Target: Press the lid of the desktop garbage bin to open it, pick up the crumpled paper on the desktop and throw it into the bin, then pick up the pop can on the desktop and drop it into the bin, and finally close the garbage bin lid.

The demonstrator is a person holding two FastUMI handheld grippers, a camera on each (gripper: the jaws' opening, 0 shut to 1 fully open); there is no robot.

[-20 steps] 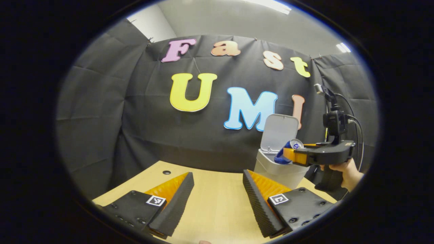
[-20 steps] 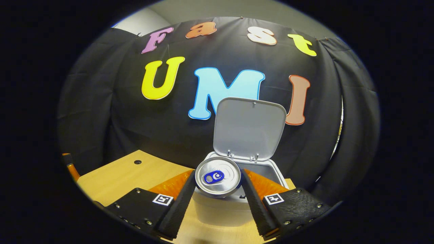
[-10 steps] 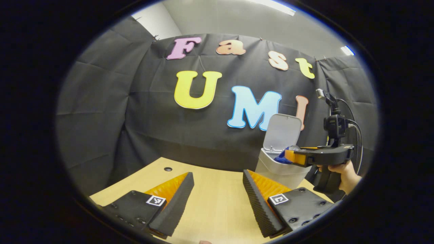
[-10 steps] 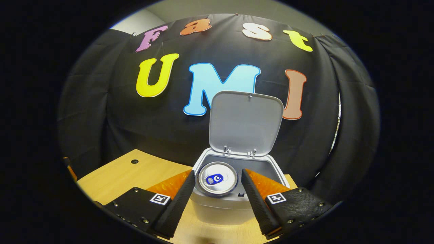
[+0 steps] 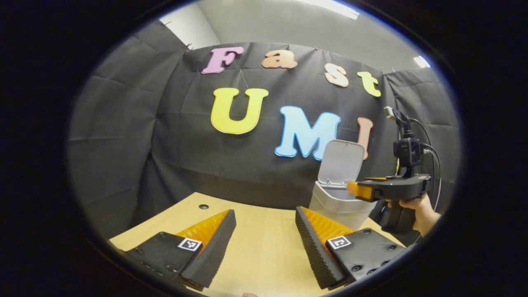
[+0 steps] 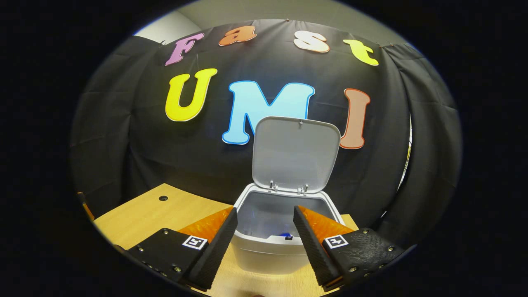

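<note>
In the left gripper view we look along the left gripper [image 5: 264, 243], whose two ridged, wedge-shaped fingers [image 5: 210, 247] stand wide apart with nothing between them above the pale wood-grain tabletop [image 5: 260, 255]. A small round hole [image 5: 203, 206] sits in the tabletop toward its far left corner. Farther right in that view stands the garbage bin [image 5: 340, 206], a smooth light grey plastic tub with rounded corners, its lid [image 5: 341, 161] hinged up and leaning back against the black cloth wall. Just right of the bin we see the right gripper [image 5: 358, 189] from the side, held level at the bin's rim by a hand [image 5: 420, 208] on its pistol-style handle, with a small camera and cables mounted on top; from this side angle we cannot tell how far its fingers are spread. The right gripper view gives us what the side view hides: we look between the right gripper [image 6: 264, 241] fingers straight down into the garbage bin [image 6: 264, 255], and the fingers are spread wide, holding nothing, one on each side of the bin's mouth. The lid [image 6: 295, 156] stands nearly upright, a rounded rectangle with two small hinge clips at its base. Inside the bin, low against the near wall, we make out a small blue patch of the pop can [image 6: 286, 236]; the rest of it is hidden below the rim. The crumpled paper cannot be made out inside the shaded interior.
</note>
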